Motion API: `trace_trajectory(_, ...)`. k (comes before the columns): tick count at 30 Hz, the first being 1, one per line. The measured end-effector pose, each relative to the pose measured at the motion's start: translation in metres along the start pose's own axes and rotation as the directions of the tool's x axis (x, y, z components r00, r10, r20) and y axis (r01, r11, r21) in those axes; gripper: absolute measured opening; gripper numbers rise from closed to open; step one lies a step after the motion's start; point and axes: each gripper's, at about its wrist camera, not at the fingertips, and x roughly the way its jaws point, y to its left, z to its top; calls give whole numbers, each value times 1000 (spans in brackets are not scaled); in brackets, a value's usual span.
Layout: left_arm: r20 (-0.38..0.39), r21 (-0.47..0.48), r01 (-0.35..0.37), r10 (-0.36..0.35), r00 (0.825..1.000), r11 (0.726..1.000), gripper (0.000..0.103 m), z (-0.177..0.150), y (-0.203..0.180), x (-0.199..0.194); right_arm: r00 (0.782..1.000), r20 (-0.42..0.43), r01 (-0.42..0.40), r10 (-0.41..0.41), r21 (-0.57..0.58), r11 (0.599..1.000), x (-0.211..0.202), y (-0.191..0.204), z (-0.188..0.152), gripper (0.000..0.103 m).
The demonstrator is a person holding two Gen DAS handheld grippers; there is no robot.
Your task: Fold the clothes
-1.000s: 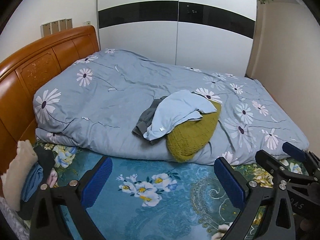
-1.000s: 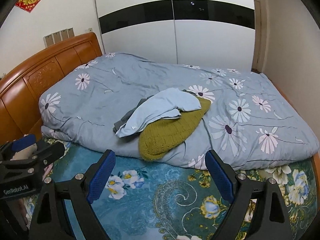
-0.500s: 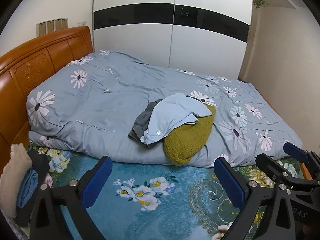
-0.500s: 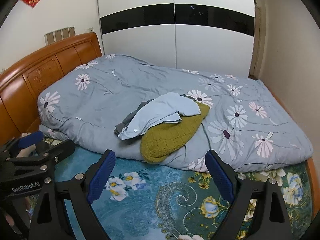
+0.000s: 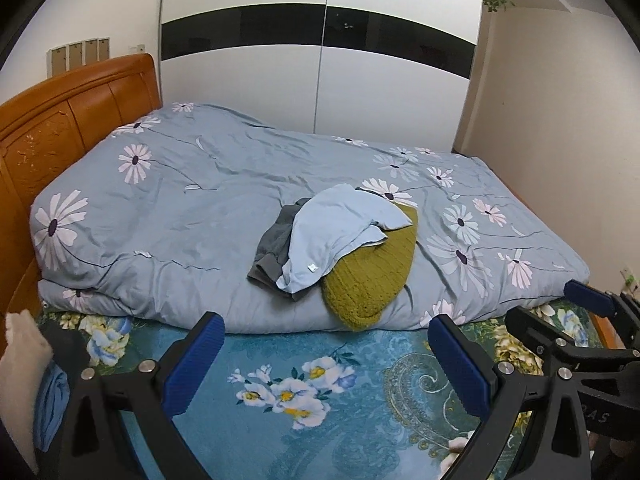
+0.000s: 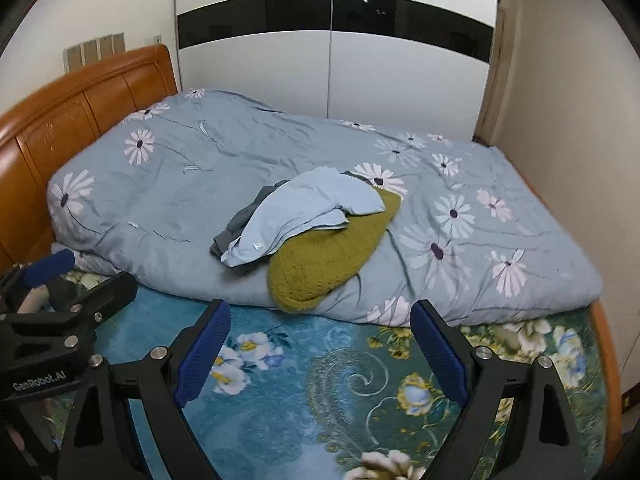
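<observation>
My left gripper point(image 5: 326, 354) and right gripper point(image 6: 320, 346) gape wide, empty. A blue shirt point(image 5: 340, 236) hides most of the grey garment point(image 5: 272, 248) (kind unclear) and part of the green knit point(image 5: 372, 280).

Even indoor light; ceiling-lamp glare on glossy wardrobe point(image 5: 320, 32); fisheye bending, dark vignetted corners; sharp focus.

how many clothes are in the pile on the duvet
3 show: a light blue garment on top, a dark grey one under its left side, and an olive knit beneath on the right. More may be hidden underneath.
</observation>
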Motion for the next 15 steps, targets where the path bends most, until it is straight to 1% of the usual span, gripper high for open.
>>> trace_trajectory(7, -13, -31, 51, -52, 999, 998, 103, 3, 18, 16, 1000, -23, 7, -7, -13, 1000, 13, 14, 10, 92)
trace_trajectory(11, -38, -41, 29, -31, 999, 999, 103, 7, 28, 35, 999, -40, 2, -4, -30, 1000, 26, 20, 15, 92)
trace_trajectory(15, -90, -23, -9, 6, 996, 1000, 103, 8, 37, 78, 998, -66, -10, 8, -37, 999, 47, 22, 20, 92)
